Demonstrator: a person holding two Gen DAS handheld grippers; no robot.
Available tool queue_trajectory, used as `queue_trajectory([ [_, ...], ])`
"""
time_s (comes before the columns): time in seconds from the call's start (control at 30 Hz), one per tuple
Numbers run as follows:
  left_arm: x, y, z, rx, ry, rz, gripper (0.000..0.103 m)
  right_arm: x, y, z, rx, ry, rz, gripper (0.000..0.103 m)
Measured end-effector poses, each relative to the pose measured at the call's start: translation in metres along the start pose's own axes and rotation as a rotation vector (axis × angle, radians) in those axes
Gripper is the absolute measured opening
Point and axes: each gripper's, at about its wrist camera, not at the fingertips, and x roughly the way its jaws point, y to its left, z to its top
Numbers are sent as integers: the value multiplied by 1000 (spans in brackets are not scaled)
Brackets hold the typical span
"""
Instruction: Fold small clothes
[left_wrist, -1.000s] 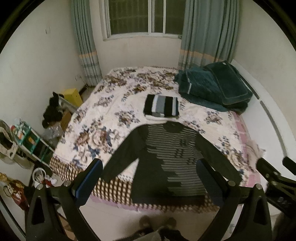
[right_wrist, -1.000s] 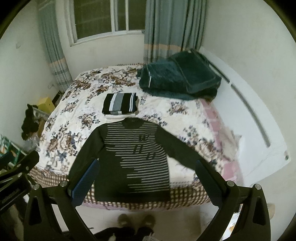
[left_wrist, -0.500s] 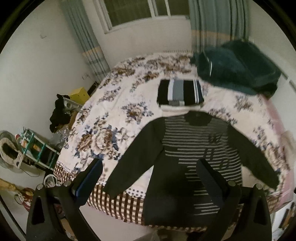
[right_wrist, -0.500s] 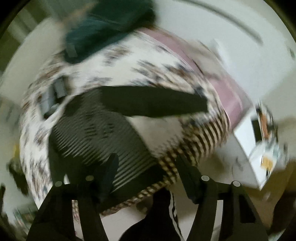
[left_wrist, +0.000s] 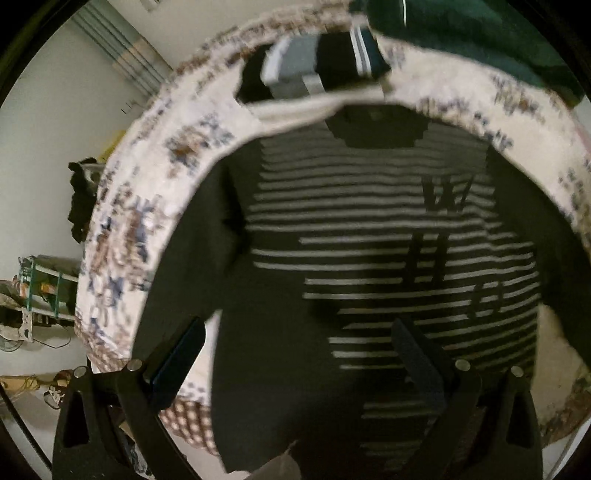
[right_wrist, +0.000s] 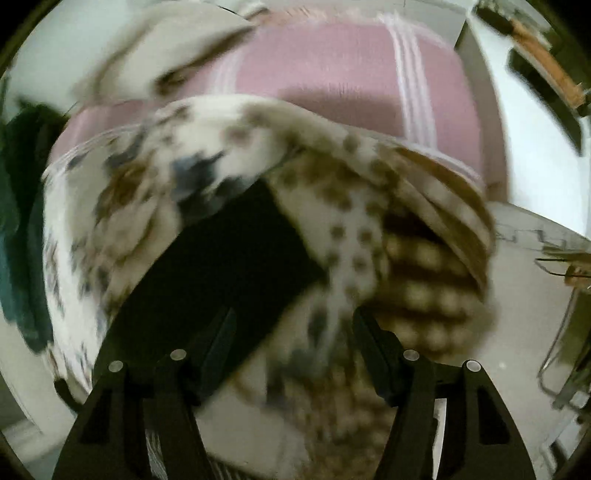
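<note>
I am looking at the dark striped sweater (left_wrist: 369, 258), which is lying spread flat, front up, on the floral bedspread (left_wrist: 122, 236), with its hem hanging toward the bed's near edge. It is looking like a soft knit to me: light, limp and likely to drape and slide on itself, so I am judging that it needs pinching at an edge or a cuff, not in the middle of the body. The end of one sleeve (right_wrist: 221, 266) is showing in the right view as a plain black band lying across the bedspread near the bed's corner, and that end is where I am thinking of taking hold.

My left gripper (left_wrist: 295, 354) is hovering over the lower body of the sweater with its jaws wide apart and nothing between them. My right gripper (right_wrist: 293, 347) is pointing at the sleeve end, jaws also apart and empty; this view is heavily blurred, so I cannot tell whether a finger is touching the cloth.

Beyond the collar, a folded striped garment (left_wrist: 314, 62) is sitting on the bed, and a dark green blanket (left_wrist: 480, 33) is lying farther back.
</note>
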Motion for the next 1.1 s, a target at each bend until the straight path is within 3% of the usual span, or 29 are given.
queue_trajectory([
  [0.1,39,-16,0,-22,66,3,103,40,-2,15,17,46,-31,71],
  [0.13,51,-18,1,-34,89,5,103,49,0,18,17,44,-22,78],
  [0.2,64,-23,1,-47,105,5,103,51,7,15,-8,2,-1,78],
  [0.27,74,-27,3,-58,109,-7,103,50,15,9,-57,-43,60,64],
  [0.33,80,-31,3,-56,99,-20,103,55,27,4,-117,-33,74,21],
  [0.37,82,-33,4,-53,96,-25,103,59,31,2,-146,-27,88,9],
  [0.47,87,-38,6,-51,83,-55,103,40,48,0,-201,-96,74,9],
  [0.63,77,-38,14,-71,17,-123,103,-18,80,27,-210,-252,174,9],
  [0.77,75,-37,14,-93,-8,-162,103,-25,125,30,-318,-263,166,9],
  [0.9,80,-30,7,-111,-12,-175,103,-31,142,20,-353,-262,178,9],
  [1.0,83,-15,-2,-130,-13,-172,103,-51,157,-3,-359,-256,214,9],
  [1.1,88,9,-12,-160,-17,-152,103,-59,195,-48,-434,-242,243,9],
])
